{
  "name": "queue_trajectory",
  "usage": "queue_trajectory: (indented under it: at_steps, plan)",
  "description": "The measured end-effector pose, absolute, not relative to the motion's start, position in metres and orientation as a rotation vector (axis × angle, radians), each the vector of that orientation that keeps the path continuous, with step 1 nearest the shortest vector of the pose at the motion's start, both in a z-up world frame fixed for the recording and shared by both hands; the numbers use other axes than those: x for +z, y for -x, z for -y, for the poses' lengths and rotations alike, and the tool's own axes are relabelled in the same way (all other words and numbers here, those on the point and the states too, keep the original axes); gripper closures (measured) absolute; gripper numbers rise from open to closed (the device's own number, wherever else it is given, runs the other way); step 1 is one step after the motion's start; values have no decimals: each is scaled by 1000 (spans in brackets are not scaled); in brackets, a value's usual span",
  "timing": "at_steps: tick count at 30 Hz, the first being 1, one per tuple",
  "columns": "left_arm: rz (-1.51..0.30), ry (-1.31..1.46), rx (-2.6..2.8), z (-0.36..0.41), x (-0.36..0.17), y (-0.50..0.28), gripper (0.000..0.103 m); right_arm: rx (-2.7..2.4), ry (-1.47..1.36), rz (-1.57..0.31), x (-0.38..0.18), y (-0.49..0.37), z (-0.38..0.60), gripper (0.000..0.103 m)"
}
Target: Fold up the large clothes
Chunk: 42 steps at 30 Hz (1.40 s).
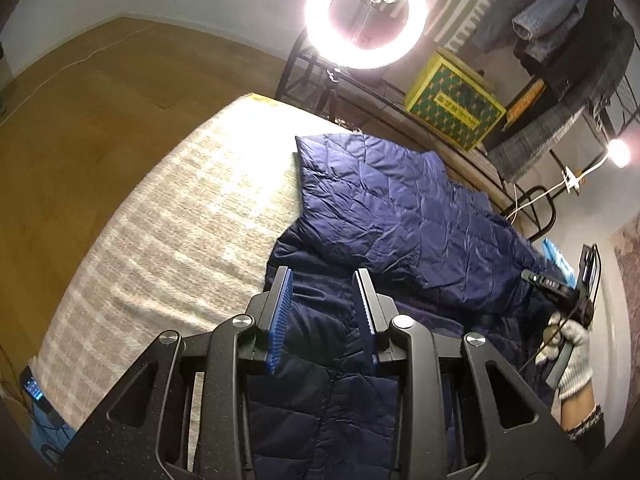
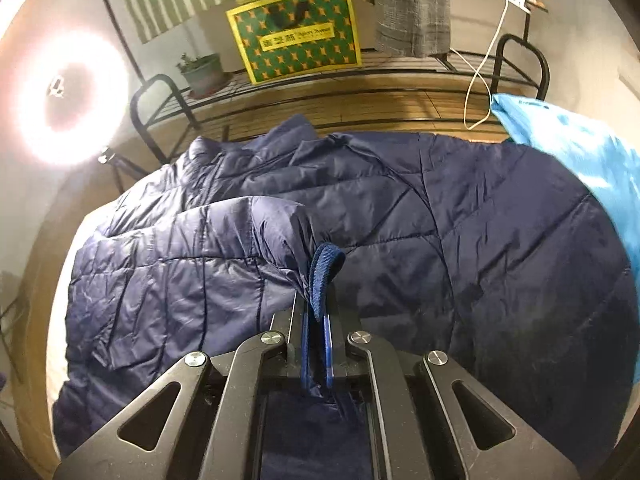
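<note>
Pale mattress (image 1: pixel 168 216) beside wood floor carries one navy quilted jacket (image 1: pixel 392 216), spread across its far half, one sleeve folded over. Left tool (image 1: pixel 322 312) hangs angled down over the jacket's hem, jaws parted, gripping nothing. Right tool (image 2: pixel 318 340), gloved hand (image 1: pixel 568 356) behind it, is clenched on the one ribbed cuff (image 2: pixel 324 276).

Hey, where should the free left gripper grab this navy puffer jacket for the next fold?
Probably the jacket's near edge on the mattress, coming down from above with the left gripper. There the quilted fabric lies flat and thin enough for its part-open jaws. The right gripper is already shut on the sleeve cuff, so take the other side.
</note>
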State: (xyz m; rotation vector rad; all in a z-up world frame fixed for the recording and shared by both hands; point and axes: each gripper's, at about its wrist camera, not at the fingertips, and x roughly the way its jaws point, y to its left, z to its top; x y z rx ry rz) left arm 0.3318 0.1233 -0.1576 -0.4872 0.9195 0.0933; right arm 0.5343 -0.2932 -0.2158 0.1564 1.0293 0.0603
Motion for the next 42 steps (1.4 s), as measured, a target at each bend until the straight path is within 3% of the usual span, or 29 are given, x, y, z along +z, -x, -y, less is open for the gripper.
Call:
queue_trajectory:
  at_steps: [11,19,26,42]
  plan:
    - [-944,458,74,-105,-164,-341,72,36,-81,-1073,-244,-544,292,97]
    - [-933,450,68,-101,-159,-341,72,-13,-38,-1106,-255,-542,292,82]
    - [-884,431,29,-89,-145,-335,72,20,-122,-1013,-208,-506,312,64]
    - [-804,242,-180,-9,-108,-296,72,-30,-213,-826,-102,-323,402,64]
